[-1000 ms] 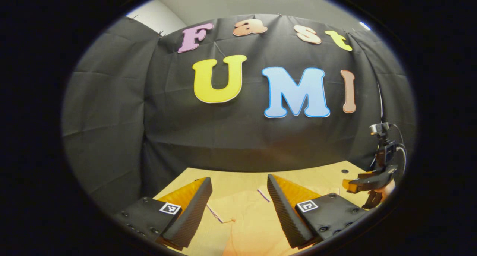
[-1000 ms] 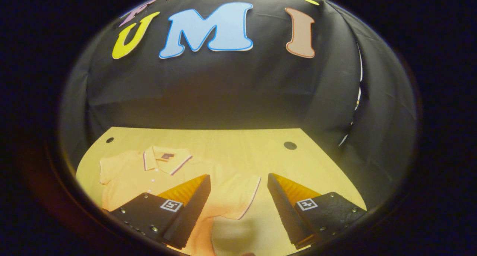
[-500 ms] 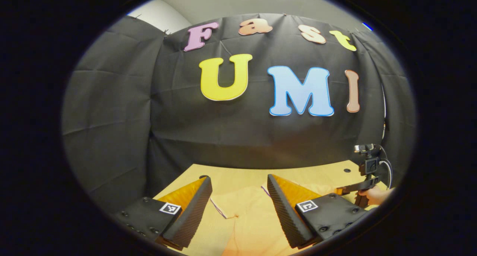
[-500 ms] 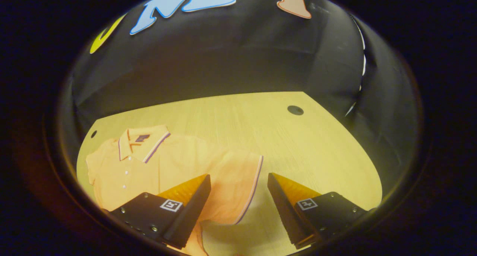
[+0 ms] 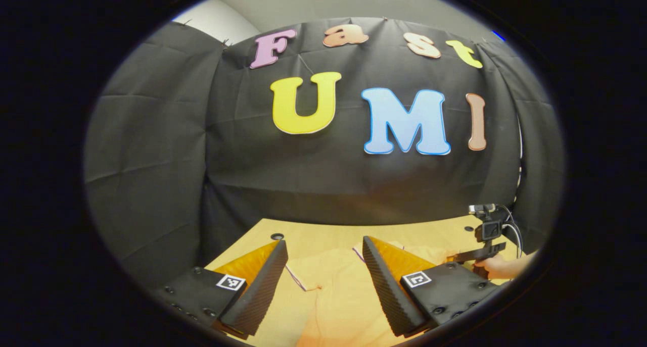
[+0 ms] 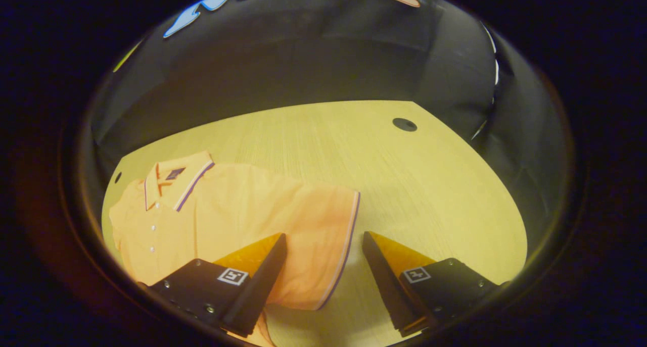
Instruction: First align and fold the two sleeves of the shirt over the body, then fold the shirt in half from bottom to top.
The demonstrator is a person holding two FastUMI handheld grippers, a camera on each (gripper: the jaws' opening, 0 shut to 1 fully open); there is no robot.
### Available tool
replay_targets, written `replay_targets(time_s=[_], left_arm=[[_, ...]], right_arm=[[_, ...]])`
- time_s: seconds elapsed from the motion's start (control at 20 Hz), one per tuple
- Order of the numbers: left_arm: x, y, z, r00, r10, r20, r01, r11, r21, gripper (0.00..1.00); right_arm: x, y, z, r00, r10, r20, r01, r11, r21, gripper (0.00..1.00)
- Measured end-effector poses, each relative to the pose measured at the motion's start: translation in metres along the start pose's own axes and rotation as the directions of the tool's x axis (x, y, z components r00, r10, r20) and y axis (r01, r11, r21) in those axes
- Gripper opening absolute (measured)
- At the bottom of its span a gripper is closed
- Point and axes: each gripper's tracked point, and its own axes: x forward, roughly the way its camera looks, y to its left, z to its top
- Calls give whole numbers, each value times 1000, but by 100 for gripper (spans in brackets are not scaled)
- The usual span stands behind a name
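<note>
An orange polo shirt [image 6: 227,215] lies flat on the wooden table [image 6: 414,185], collar toward the far left. Its sleeve [image 6: 323,236] with a striped cuff spreads out toward the table's middle. My right gripper [image 6: 323,246] hovers open just above that sleeve, the cuff edge between its fingers. In the left gripper view, the shirt [image 5: 328,296] lies below my left gripper [image 5: 324,256], which is open over the other sleeve's striped hem [image 5: 295,279]. The right gripper [image 5: 477,253] and the hand holding it show at the far right of that view.
The table has a round cable hole [image 6: 404,124] at its far right corner and another [image 5: 276,236] at the far left. Black cloth walls close the booth behind and on both sides. Bare wood stretches right of the shirt.
The right gripper has tilted down and dropped closer to the sleeve, which now looks larger between its fingers. The left gripper has barely moved. Both stay open.
</note>
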Motion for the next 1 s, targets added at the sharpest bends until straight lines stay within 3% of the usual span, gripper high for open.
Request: replay_targets(time_s=[0.15, 0.2, 0.25, 0.35, 0.45, 0.55, 1.0], left_arm=[[-3, -2, 0, 1000, 1, 2, -1, 1000, -9, 98], [-4, -3, -1, 1000, 1, -1, -1, 1000, -15, 98], [-5, -4, -2, 1000, 1, -1, -1, 1000, -19, 98], [-7, -4, -1, 1000, 4, 0, -4, 1000, -18, 97], [-9, -4, -4, 1000, 9, -1, -9, 1000, -17, 97], [-11, -4, -3, 1000, 9, -4, -9, 1000, -26, 97], [-12, -3, -9, 1000, 21, -13, -21, 998, -51, 97]], right_arm=[[2, 1, 0, 1000, 8, 1, -8, 1000, 3, 72], [3, 2, 1, 1000, 15, -6, -15, 1000, 12, 73], [3, 2, 2, 1000, 12, -3, -12, 1000, 18, 38], [3, 5, 2, 1000, 29, -3, -29, 999, 19, 36], [3, 9, 3, 1000, 26, -3, -26, 999, 40, 9], [0, 11, 5, 999, 39, 0, -39, 999, 20, 4], [-36, 34, 33, 983, 152, 100, -151, 988, -16, 4]])
